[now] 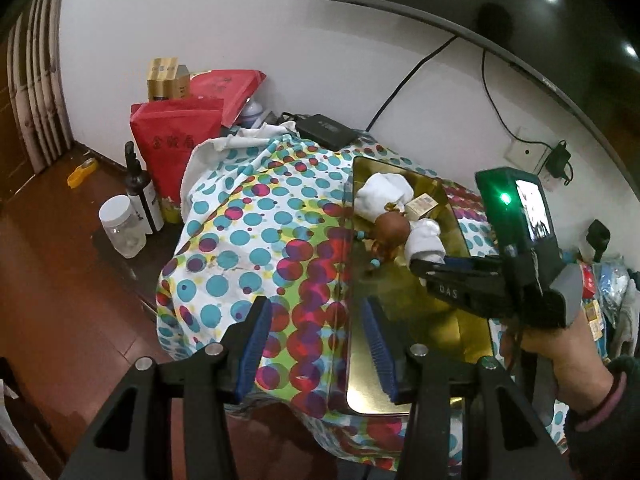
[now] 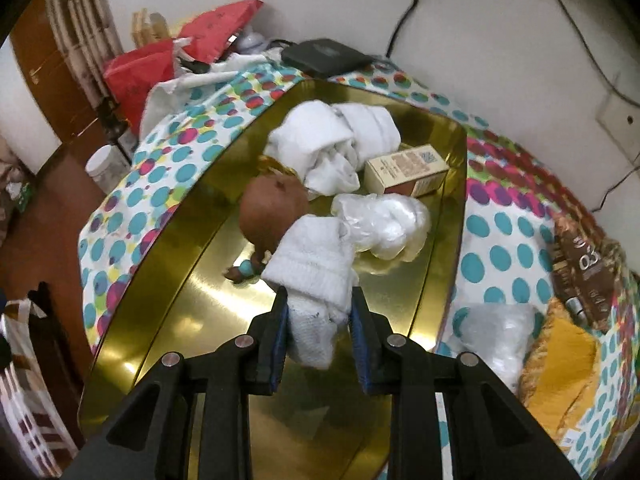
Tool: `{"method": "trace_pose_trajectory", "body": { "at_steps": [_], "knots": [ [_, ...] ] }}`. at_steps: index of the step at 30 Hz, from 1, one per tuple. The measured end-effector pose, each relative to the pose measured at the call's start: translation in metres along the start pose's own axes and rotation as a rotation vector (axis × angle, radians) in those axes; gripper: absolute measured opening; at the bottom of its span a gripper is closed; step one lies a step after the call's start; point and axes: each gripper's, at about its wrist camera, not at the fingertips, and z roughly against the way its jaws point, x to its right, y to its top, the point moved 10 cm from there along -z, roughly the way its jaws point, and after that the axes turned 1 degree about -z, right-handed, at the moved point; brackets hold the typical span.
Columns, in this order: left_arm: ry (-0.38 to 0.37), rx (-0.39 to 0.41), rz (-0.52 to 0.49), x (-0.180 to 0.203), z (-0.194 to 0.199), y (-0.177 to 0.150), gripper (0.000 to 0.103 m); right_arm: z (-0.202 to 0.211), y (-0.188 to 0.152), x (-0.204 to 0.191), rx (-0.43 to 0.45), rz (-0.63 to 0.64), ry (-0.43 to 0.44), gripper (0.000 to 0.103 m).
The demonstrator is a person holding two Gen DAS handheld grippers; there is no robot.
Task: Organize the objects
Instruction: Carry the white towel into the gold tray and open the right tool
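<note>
My right gripper (image 2: 319,312) pinches a rolled white towel (image 2: 316,276) over the shiny gold metal tray (image 2: 168,312). My left gripper (image 1: 316,344) waits wide open. Next I should let go gently.

Glossy gold metal tray (image 2: 168,320) – soft white terry cloth roll (image 2: 316,268), crinkly clear plastic bag (image 2: 384,224), matt cardboard box (image 2: 408,170).
</note>
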Motion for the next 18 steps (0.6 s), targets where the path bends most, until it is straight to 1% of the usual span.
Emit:
{"method": "trace_pose_trajectory", "body": {
  "at_steps": [3, 4, 6, 8, 11, 14, 16, 17, 18],
  "knots": [
    [0.0, -0.01, 0.0, 0.0, -0.004, -0.002, 0.048, -0.011, 0.006, -0.001, -0.025, -0.052, 0.039, 0.026],
    [0.002, -0.017, -0.001, 0.0, -0.005, -0.003, 0.048, -0.012, 0.009, 0.0, -0.021, -0.065, 0.034, 0.026],
    [-0.006, -0.022, -0.006, 0.003, -0.006, -0.004, 0.048, -0.017, 0.015, 0.0, -0.024, -0.074, 0.033, 0.026],
    [0.003, -0.029, -0.013, 0.004, -0.008, -0.006, 0.048, -0.02, 0.018, 0.001, -0.025, -0.088, 0.043, 0.026],
    [0.005, -0.046, -0.019, 0.007, -0.012, -0.009, 0.048, -0.023, 0.019, -0.001, -0.038, -0.098, 0.07, 0.027],
    [0.01, -0.063, -0.023, 0.01, -0.015, -0.013, 0.048, -0.016, 0.016, -0.004, -0.027, -0.098, 0.104, 0.03],
    [0.003, -0.055, -0.026, 0.015, -0.014, -0.012, 0.048, -0.007, 0.014, -0.004, -0.011, -0.095, 0.115, 0.039],
    [0.004, -0.055, -0.03, 0.018, -0.014, -0.012, 0.048, 0.001, 0.013, -0.005, 0.006, -0.087, 0.131, 0.039],
    [0.001, -0.053, -0.035, 0.021, -0.013, -0.011, 0.048, 0.008, 0.012, -0.006, 0.021, -0.079, 0.139, 0.042]
  ]
}}
